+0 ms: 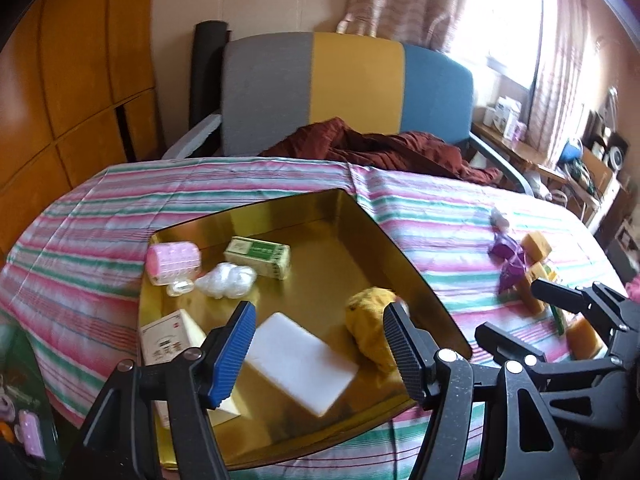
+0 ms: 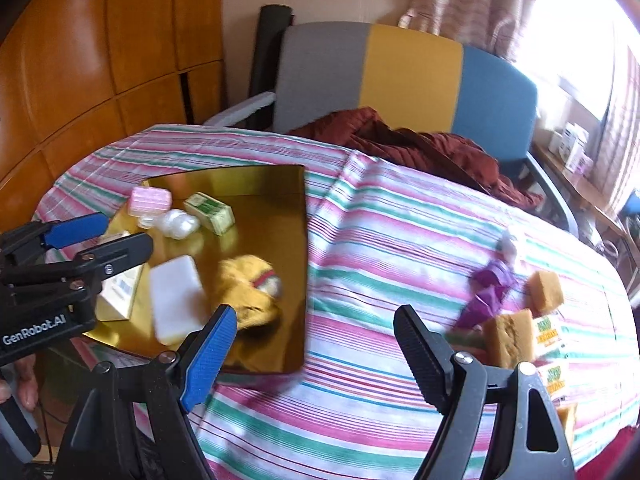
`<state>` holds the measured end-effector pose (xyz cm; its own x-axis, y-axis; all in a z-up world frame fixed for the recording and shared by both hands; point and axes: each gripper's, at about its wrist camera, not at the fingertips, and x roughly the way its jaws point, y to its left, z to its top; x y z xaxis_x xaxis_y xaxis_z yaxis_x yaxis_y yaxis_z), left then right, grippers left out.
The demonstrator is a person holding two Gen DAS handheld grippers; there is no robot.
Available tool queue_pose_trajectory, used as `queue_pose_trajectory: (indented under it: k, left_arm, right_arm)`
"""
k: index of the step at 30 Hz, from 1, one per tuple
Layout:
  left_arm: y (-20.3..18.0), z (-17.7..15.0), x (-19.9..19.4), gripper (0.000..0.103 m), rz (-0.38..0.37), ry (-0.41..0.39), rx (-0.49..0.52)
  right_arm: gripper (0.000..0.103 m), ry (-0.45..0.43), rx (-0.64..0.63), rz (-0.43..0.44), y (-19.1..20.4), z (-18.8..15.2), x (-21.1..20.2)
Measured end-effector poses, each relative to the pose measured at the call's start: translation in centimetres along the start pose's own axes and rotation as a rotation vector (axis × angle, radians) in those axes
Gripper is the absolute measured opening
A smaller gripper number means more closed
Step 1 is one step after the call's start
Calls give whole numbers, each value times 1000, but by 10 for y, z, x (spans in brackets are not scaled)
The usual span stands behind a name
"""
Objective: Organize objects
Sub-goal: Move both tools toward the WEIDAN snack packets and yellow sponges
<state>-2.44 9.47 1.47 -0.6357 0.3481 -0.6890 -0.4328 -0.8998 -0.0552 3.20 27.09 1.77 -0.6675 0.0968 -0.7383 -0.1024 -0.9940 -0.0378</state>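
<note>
A gold tray (image 1: 404,248) sits on a striped cloth. It holds a pink hair roller (image 1: 172,260), a green box (image 1: 258,256), a white plastic wad (image 1: 226,280), a cream box (image 1: 168,336), a white block (image 1: 300,364) and a yellow plush toy (image 1: 372,328). My left gripper (image 1: 319,312) hovers open over the white block without touching it. My right gripper (image 2: 316,314) is open and empty above the cloth beside the tray (image 2: 305,240). Right of it lie a purple wrapper (image 2: 488,292), orange sponges (image 2: 510,338) and green-yellow packets (image 2: 550,334).
A chair (image 1: 356,80) with a grey, yellow and blue back stands behind the table, with a maroon cloth (image 1: 380,148) draped over the table's far edge. Wooden cabinets (image 1: 72,80) are at the left and a cluttered shelf (image 1: 592,160) at the right. A hand (image 2: 24,384) shows low at the left.
</note>
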Motion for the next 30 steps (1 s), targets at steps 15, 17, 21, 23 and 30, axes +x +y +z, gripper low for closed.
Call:
queue_pose_trajectory:
  k: [15,17,21,23,30]
  left_arm:
    - [-89,-6,10,67,-15,21,247]
    - [-100,-6,12,67,-21,18,276]
    - [-119,-8,12,67,-30,12,329]
    - [-128,-8,12,67,-40,13,349]
    - [-152,-11,17,67,-62,15,413]
  right_arm:
    - [82,60,160,-194,-117,-36,-19]
    - [82,65,185,-226,-136,-40,-25]
    - [82,79,241,-258,-170,-49,-38]
    - [82,86,260,-273,-183,-54,-42]
    - [82,119,307,-312,-221,-66,-54]
